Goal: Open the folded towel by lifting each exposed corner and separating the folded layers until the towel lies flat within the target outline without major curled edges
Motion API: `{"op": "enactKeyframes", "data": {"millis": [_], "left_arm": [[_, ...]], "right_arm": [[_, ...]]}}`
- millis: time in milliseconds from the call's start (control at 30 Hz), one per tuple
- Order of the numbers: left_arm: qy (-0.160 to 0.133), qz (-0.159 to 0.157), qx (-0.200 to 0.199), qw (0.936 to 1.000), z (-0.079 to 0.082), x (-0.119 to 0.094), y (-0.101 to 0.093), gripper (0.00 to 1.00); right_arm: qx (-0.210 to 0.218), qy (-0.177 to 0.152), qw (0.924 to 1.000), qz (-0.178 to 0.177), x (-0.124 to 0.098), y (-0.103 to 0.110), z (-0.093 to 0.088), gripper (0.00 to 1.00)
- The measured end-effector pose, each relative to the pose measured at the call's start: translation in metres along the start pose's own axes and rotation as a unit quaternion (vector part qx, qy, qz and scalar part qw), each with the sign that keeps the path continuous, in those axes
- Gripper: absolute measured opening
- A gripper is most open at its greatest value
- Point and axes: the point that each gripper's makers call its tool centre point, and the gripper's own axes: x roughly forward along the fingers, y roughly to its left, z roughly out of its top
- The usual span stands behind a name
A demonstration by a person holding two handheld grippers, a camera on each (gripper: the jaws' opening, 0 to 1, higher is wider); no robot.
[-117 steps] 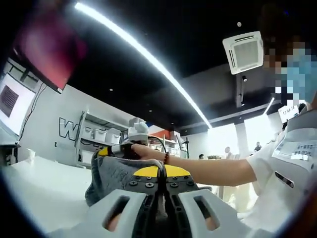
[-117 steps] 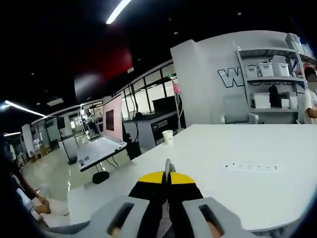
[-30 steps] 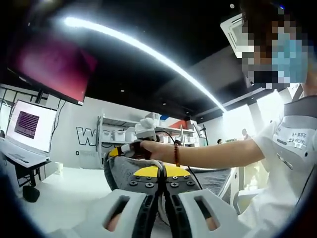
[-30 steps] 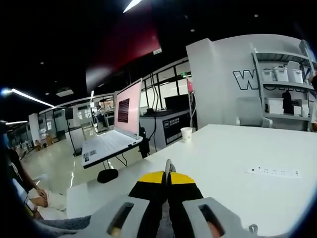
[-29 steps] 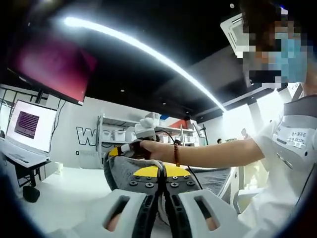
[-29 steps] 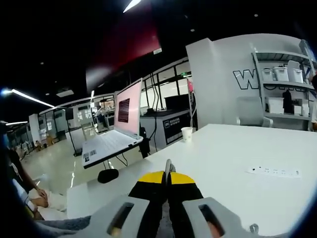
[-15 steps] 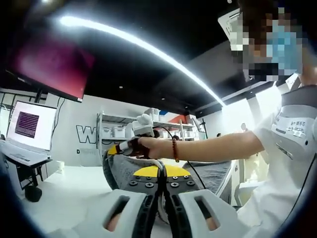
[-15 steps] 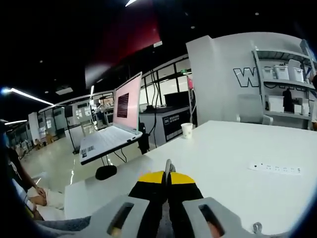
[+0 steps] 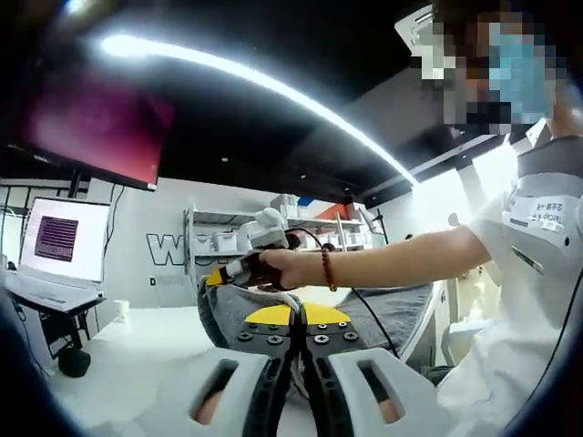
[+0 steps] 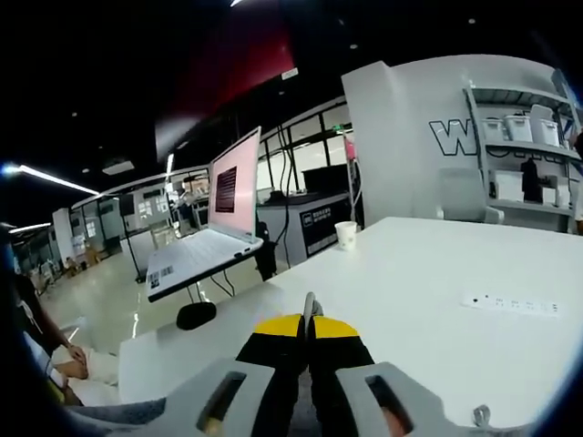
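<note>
- While the person's outstretched hand (image 9: 278, 269) raises the right gripper (image 9: 239, 269), both grippers clamp the grey towel (image 9: 383, 314).
- Left gripper (image 9: 297, 320): jaws together on cloth.
- Right gripper view: open laptop (image 10: 211, 232), white paper cup (image 10: 347, 235).

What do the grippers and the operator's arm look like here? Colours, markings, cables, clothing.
Left gripper and right gripper: light grey slotted fingers, black screwed bases, yellow bands. A black cable trails from the right gripper. The person's arm has a white short sleeve and a beaded bracelet.

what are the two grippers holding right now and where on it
Both are shut on the grey towel, each pinching an edge: the left gripper and the right gripper. Which corners cannot be told.
</note>
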Motion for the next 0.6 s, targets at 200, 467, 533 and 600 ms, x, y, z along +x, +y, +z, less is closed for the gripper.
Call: {"op": "enactKeyframes", "data": {"millis": [200,467,533,600], "left_arm": [[-0.001,0.008,0.0,1.0,0.0,-0.004,0.002,0.01],[-0.01,0.021,-0.039,0.999,-0.001,-0.014,0.01,0.01],[-0.009,0.023,-0.03,0.9992,-0.001,-0.016,0.009,0.01],[-0.007,0.028,-0.029,0.9992,-0.002,-0.016,0.01,0.01]], "right_arm": [[0.01,-0.001,0.9999,0.009,0.007,0.005,0.0,0.0],[0.021,-0.007,0.9996,0.019,0.011,0.015,-0.004,0.0],[0.022,-0.005,0.9995,0.021,0.012,0.016,-0.006,0.0],[0.025,-0.005,0.9994,0.023,0.013,0.018,-0.007,0.0]]}}
